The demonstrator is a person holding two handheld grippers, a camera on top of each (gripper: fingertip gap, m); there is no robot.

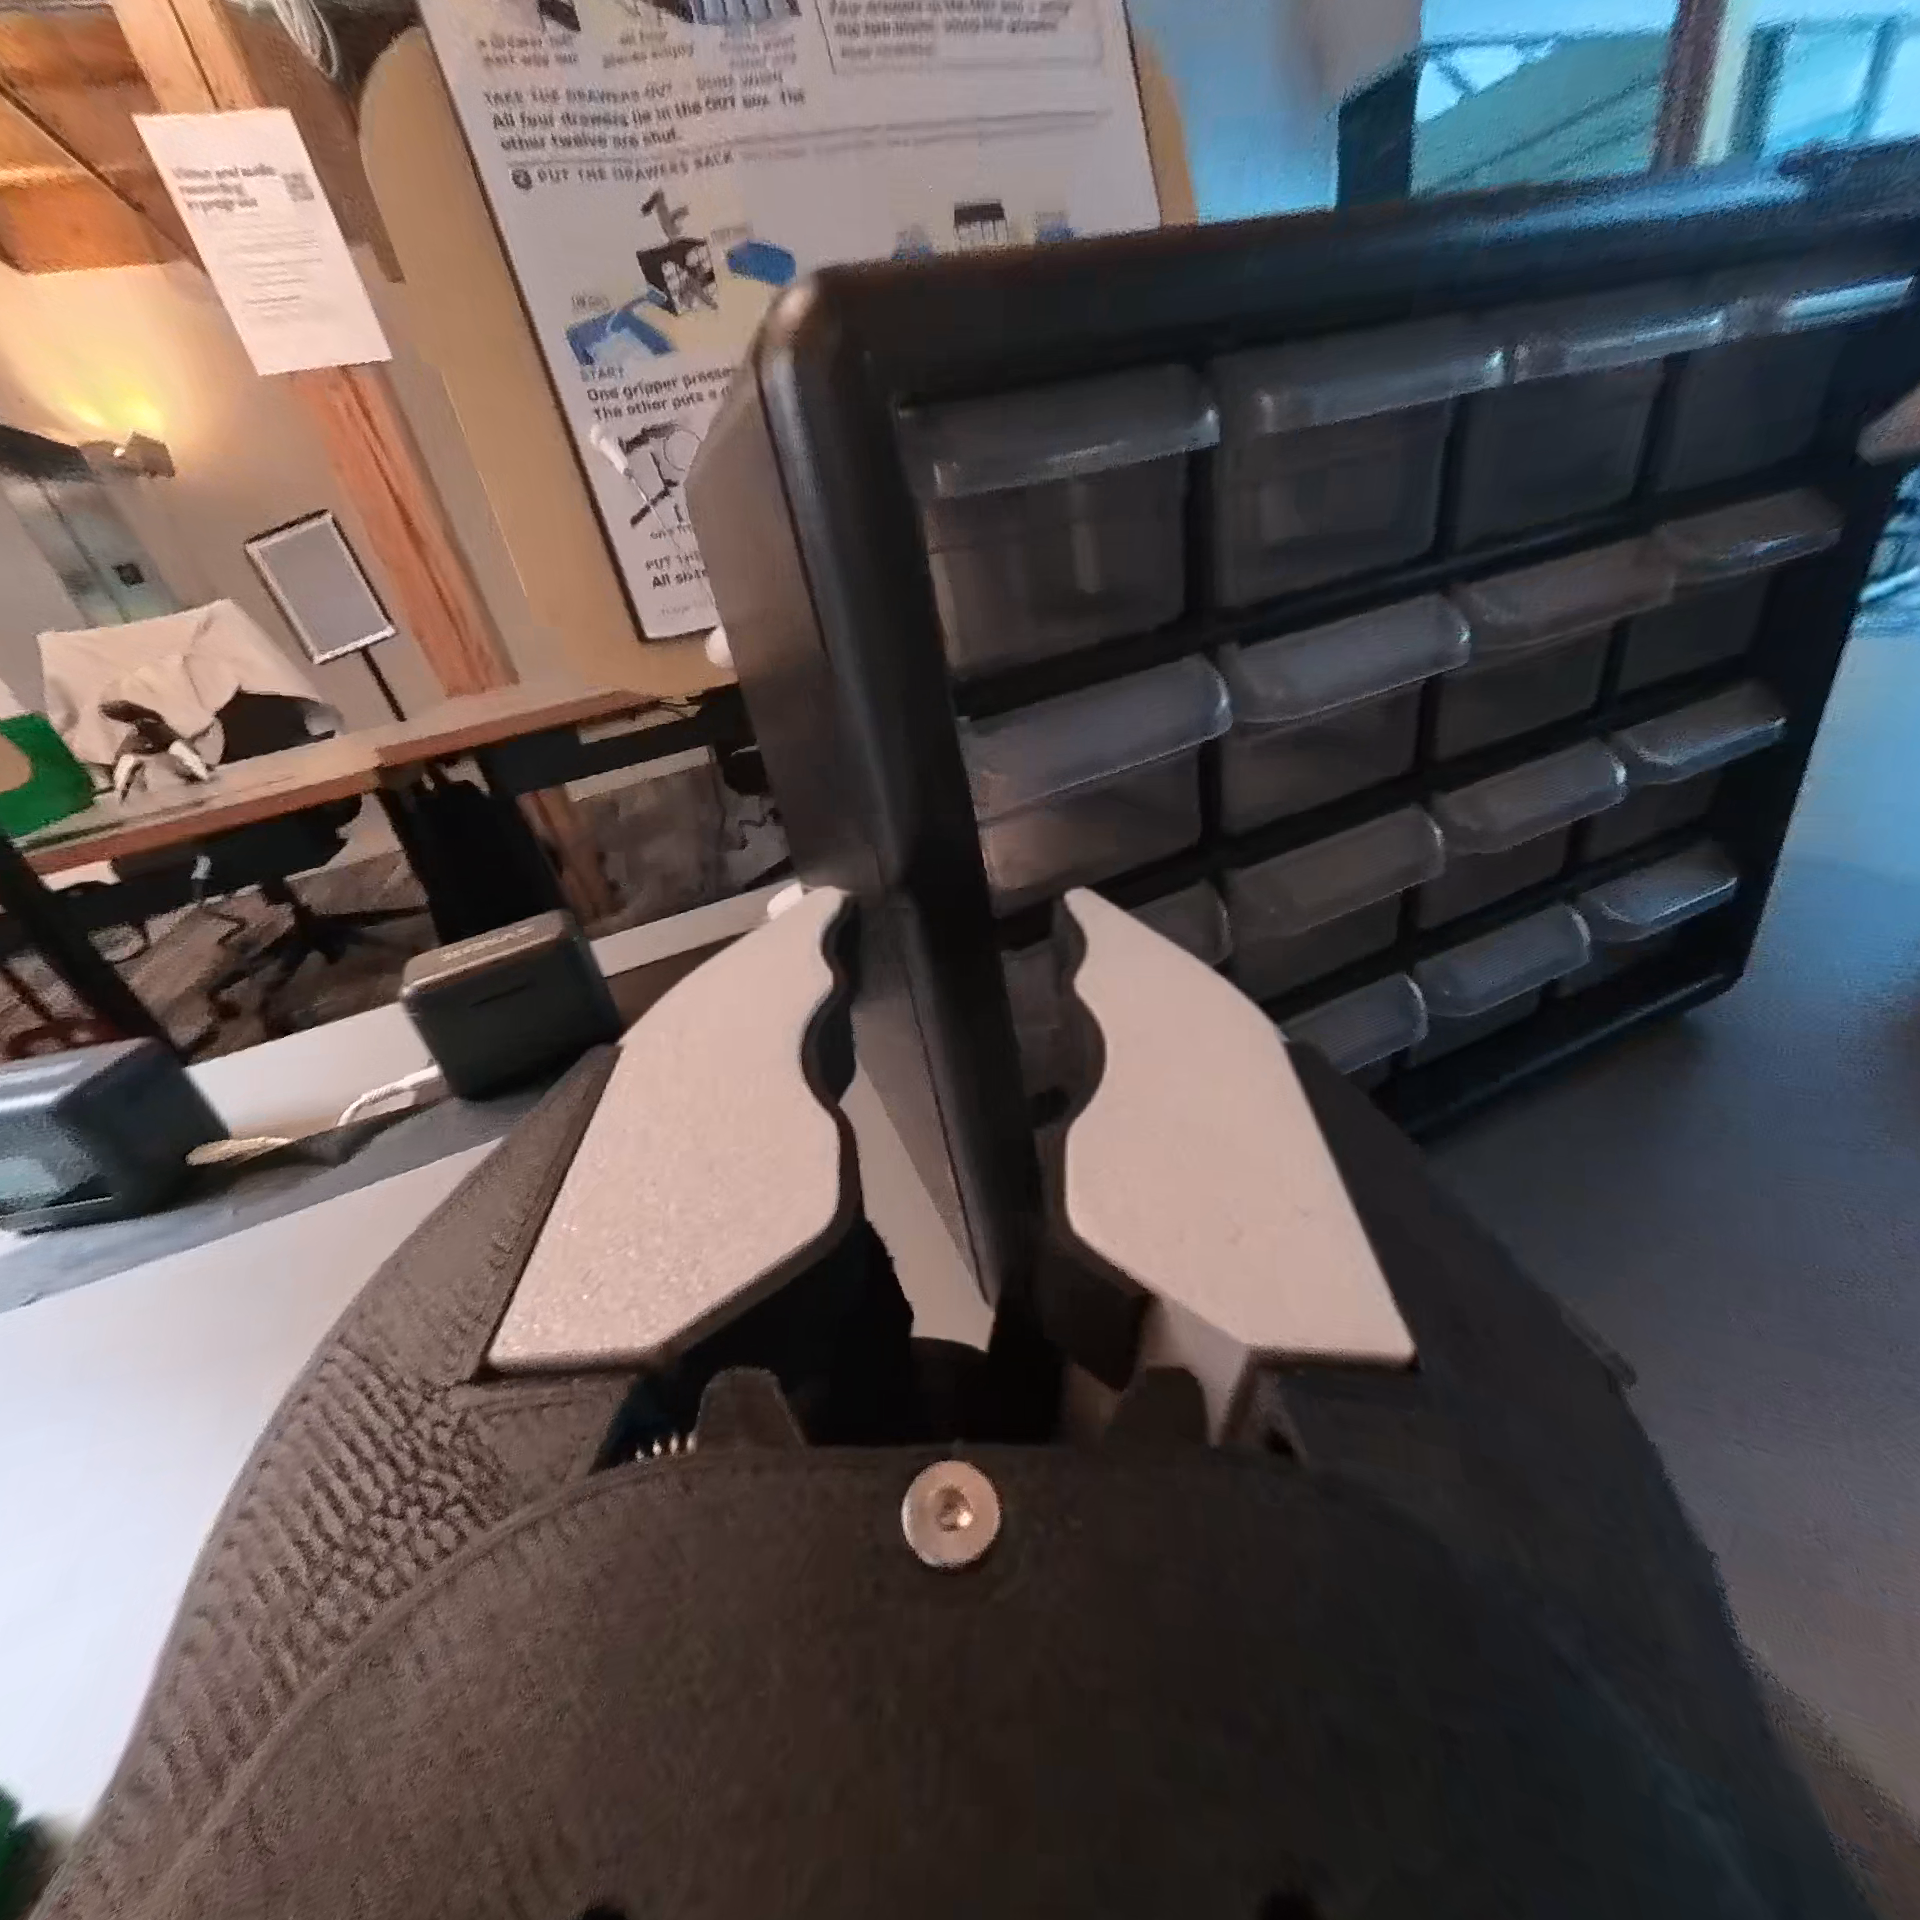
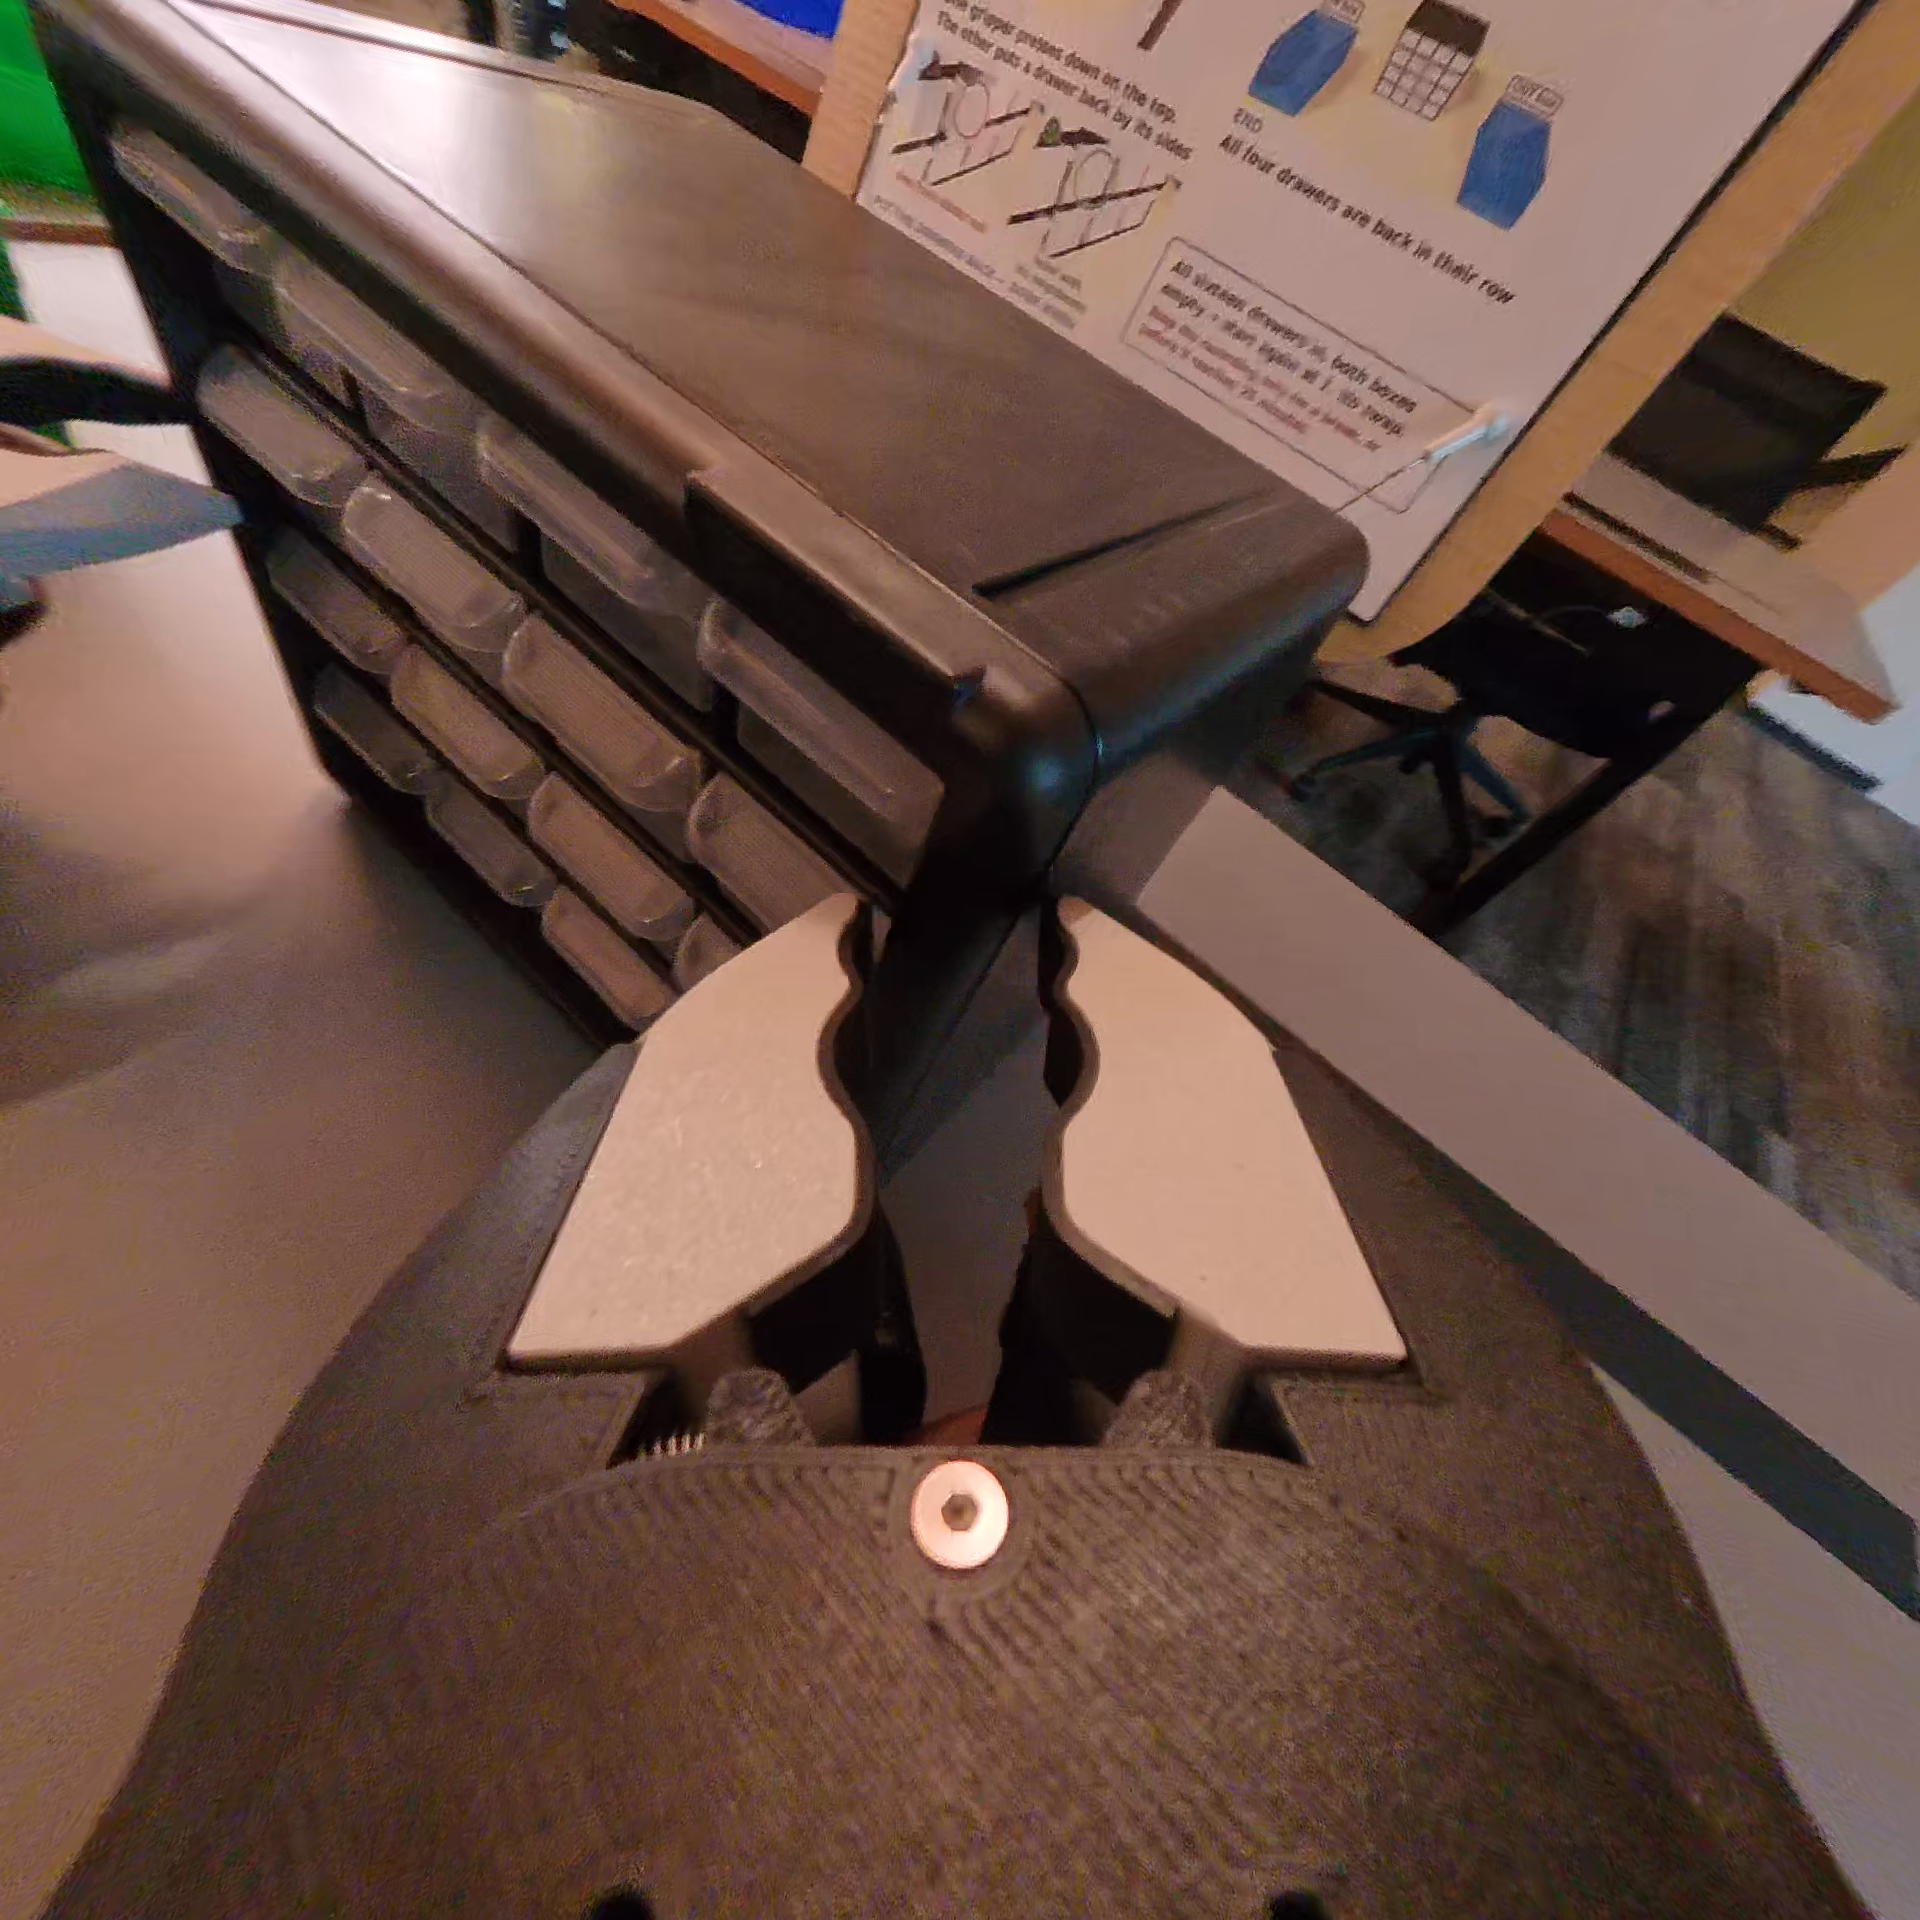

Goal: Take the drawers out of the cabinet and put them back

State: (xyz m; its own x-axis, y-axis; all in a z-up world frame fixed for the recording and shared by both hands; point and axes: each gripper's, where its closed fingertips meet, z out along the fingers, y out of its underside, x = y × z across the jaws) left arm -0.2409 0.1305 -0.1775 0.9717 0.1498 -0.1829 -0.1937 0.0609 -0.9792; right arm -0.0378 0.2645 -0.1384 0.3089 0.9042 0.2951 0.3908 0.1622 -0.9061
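- Cabinet (image 1: 1351,644) of black plastic stands on the grey table (image 1: 1714,1299), and I have it gripped at both front side edges.
- Drawers (image 1: 1060,520) of clear smoky plastic fill its grid, four across and four down; all I can see sit pushed in, and through their fronts I make out nothing inside, though blur keeps me from being sure.
- My left gripper (image 1: 961,920) straddles the cabinet's left front edge, its grey fingers (image 1: 717,1153) partly parted with the side wall between them.
- My right gripper (image 2: 956,920) does the same at the right front corner (image 2: 1039,727), fingers (image 2: 727,1143) narrowly apart around the edge; whether the pads press the plastic I cannot tell.
- In the right wrist view the cabinet's flat top (image 2: 727,343) runs away leftward, drawer fronts (image 2: 603,717) below it.
- Behind stands a white instruction board (image 1: 790,260) with drawings and print.
- Two small dark boxes (image 1: 509,1008) sit on the table to the left, a cable beside them.
- Farther off are a wooden desk (image 1: 312,769) and an office chair (image 2: 1455,748).
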